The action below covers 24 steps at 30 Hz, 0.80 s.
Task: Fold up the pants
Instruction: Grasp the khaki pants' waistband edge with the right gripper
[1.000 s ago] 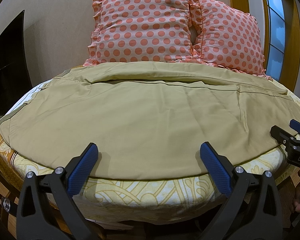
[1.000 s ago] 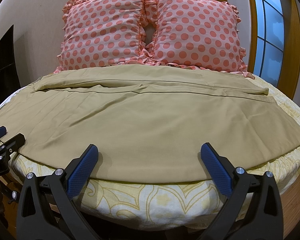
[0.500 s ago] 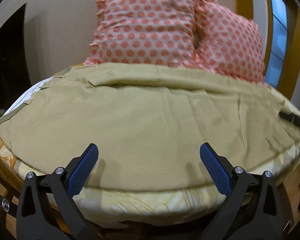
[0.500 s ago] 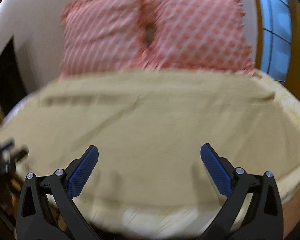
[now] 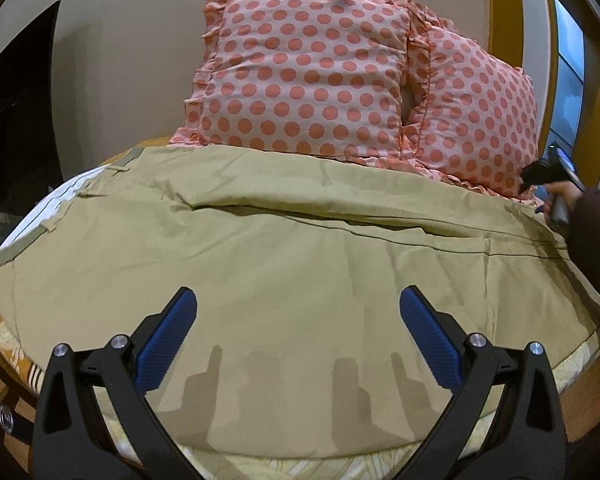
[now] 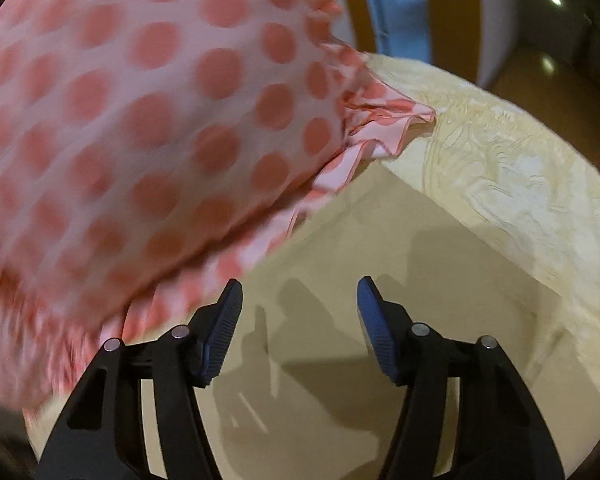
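Note:
Khaki pants (image 5: 284,256) lie spread flat across the bed, waistband at the left, legs running to the right. My left gripper (image 5: 296,312) is open and empty, hovering over the near part of the pants. My right gripper (image 6: 298,300) is open and empty, low over the far right corner of the pants (image 6: 380,264), right next to a pillow. In the left wrist view the right gripper's body (image 5: 548,172) and the hand holding it show at the far right edge.
Two pink polka-dot pillows (image 5: 312,72) (image 5: 480,120) lean against the wall behind the pants; one fills the left of the right wrist view (image 6: 140,128). The cream patterned bedsheet (image 6: 512,184) shows past the pants. A window (image 5: 568,80) is on the right.
My right gripper moved from the near edge to the far right corner of the pants, beside the pillow, and its jaws narrowed. My left gripper moved forward over the pants.

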Tool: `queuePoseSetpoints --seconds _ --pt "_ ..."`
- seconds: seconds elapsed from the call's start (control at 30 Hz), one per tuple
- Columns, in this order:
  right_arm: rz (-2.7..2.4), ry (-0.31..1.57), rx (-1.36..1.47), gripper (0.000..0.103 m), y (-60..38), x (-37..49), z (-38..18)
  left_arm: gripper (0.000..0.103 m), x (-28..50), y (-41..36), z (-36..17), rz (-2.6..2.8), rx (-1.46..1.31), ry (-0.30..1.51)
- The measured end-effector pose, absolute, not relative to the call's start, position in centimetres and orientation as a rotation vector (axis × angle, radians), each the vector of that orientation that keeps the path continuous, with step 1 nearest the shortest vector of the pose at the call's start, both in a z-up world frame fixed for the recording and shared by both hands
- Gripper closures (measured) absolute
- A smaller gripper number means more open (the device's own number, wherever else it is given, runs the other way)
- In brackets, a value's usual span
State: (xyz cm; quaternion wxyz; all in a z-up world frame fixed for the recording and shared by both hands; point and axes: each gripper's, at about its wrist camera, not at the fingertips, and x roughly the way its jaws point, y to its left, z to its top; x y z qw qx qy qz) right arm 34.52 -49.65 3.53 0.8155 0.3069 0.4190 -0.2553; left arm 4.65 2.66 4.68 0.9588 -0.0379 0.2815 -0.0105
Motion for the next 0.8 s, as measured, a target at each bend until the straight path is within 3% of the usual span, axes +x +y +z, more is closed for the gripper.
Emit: queuePoseSetpoints --seconds 0.1,0.17,0.23,0.33,0.4,0.63,0.8 --pt "-0.623 0.934 0.523 0.041 -49.5 37.2 2.2 0.002 5.5 2.4 4.5 -0.036 -0.064 0.574" --pt "-0.636 0.947 0.369 0.05 -48.4 38.0 1.7 0.002 6.1 2.2 4.1 -0.04 -0.056 0.591" --pt "-0.565 0.905 0.335 0.072 -47.9 37.1 1.5 0.002 6.4 2.4 3.7 -0.042 -0.06 0.604" --pt "-0.482 0.861 0.38 0.092 -48.8 35.1 1.3 0.002 6.5 2.8 3.4 -0.043 -0.087 0.612" --pt "-0.414 0.817 0.509 0.098 -50.2 33.3 1.4 0.002 6.5 3.2 3.4 -0.045 -0.112 0.617" --pt "-0.106 0.48 0.757 0.099 -51.3 19.5 6.4 0.002 5.1 4.9 4.3 -0.011 -0.172 0.587" --pt "-0.063 0.483 0.856 0.099 -49.3 8.9 4.9 0.002 5.1 6.4 5.8 -0.01 -0.208 0.561"
